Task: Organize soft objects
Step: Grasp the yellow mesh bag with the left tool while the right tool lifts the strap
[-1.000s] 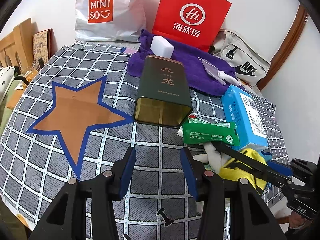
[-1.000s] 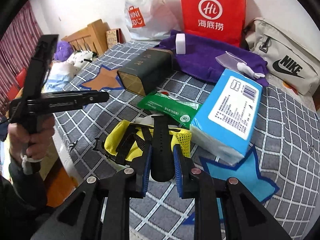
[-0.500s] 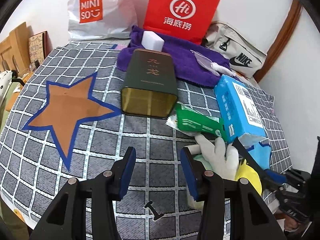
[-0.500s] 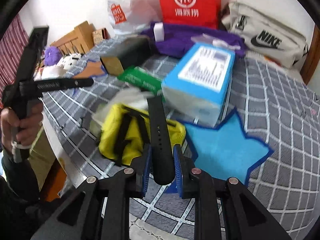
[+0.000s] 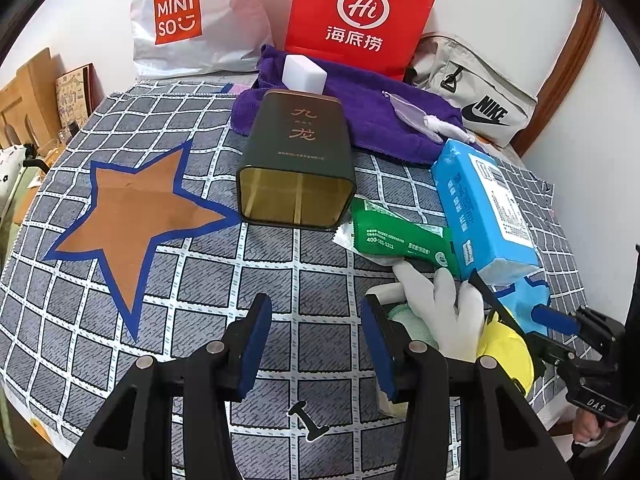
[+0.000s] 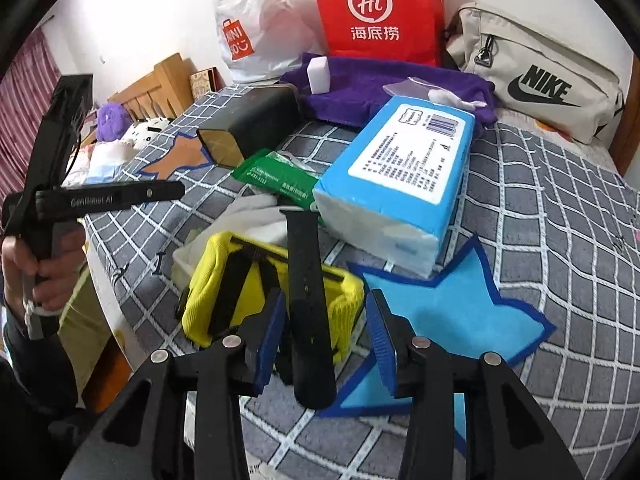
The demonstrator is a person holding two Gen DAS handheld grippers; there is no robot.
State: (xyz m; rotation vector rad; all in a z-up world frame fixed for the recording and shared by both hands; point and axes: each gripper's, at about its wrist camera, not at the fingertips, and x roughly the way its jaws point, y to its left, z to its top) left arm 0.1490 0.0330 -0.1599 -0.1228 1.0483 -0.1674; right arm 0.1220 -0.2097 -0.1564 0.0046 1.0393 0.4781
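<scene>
A yellow mesh pouch [image 6: 224,280] with a black strap [image 6: 308,280] lies at the left tip of the blue star patch [image 6: 452,308]. My right gripper [image 6: 326,308] is opening. The strap stands between its jaws, close to the left pad, and the right pad is well clear of it. My left gripper [image 5: 314,312] hangs open over bare checked cloth with nothing between its fingers. A white glove [image 5: 440,304] lies just right of it. Behind are a blue tissue pack [image 6: 400,168] and a green packet [image 6: 280,176].
A dark green tin [image 5: 298,160] lies on its side by the brown star patch [image 5: 136,208]. Further back are a purple towel [image 5: 372,112] with a white block [image 5: 304,74], a Nike bag [image 5: 476,92] and two shopping bags. The bed's edge is near, at the left of the right wrist view.
The right gripper carried the strap and yellow pouch toward the blue star, then its jaws spread off the strap. The white glove came into view. The left gripper barely moved.
</scene>
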